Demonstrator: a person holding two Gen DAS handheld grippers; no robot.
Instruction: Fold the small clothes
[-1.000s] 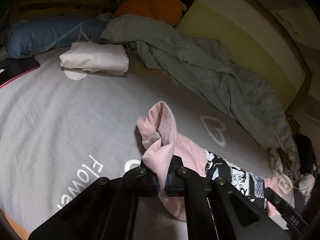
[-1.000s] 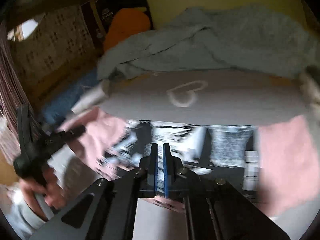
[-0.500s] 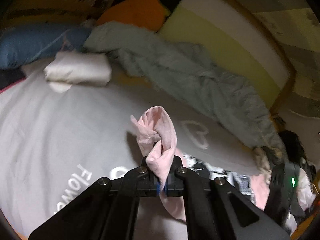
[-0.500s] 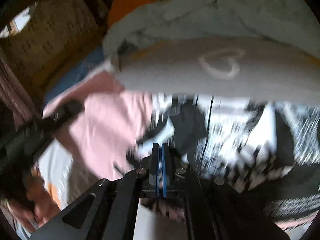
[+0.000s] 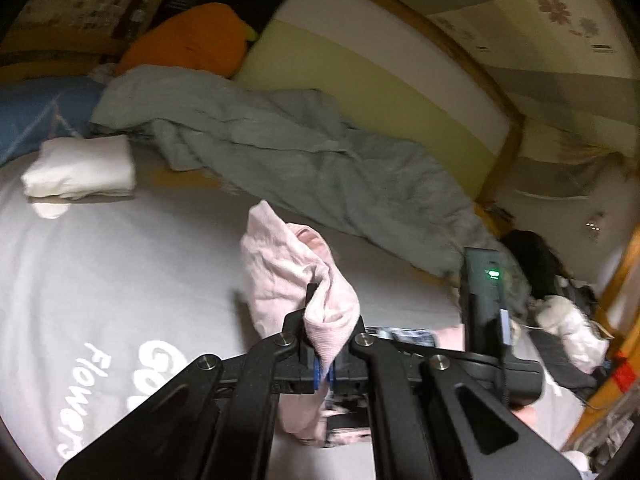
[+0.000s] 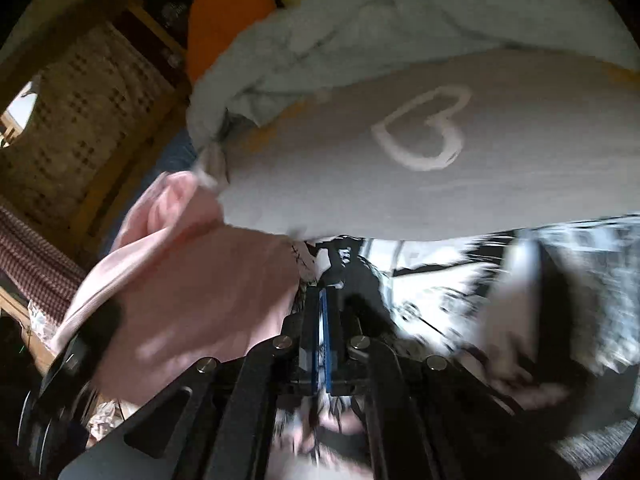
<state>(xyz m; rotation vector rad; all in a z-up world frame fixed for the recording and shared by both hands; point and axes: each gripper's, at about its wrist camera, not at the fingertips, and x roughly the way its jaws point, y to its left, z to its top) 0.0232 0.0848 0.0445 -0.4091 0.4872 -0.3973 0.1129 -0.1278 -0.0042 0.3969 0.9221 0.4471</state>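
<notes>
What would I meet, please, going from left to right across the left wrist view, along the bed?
Folded white cloth → pink garment pinched in the left gripper → right gripper's black body with its green light → white bundle.

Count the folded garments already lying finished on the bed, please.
1: a folded white garment lies on the grey sheet at far left, beside the crumpled grey-green blanket. Others may lie outside both views.

Home bedroom, bed (image 5: 100, 280) under a grey sheet printed with hearts and lettering, rumpled grey-green duvet (image 5: 312, 160), blue pillow (image 5: 36, 116), orange cushion (image 5: 192, 40), wooden bed frame (image 5: 500, 120), folded white clothes (image 5: 80, 168), floral wallpaper (image 5: 560, 8)
</notes>
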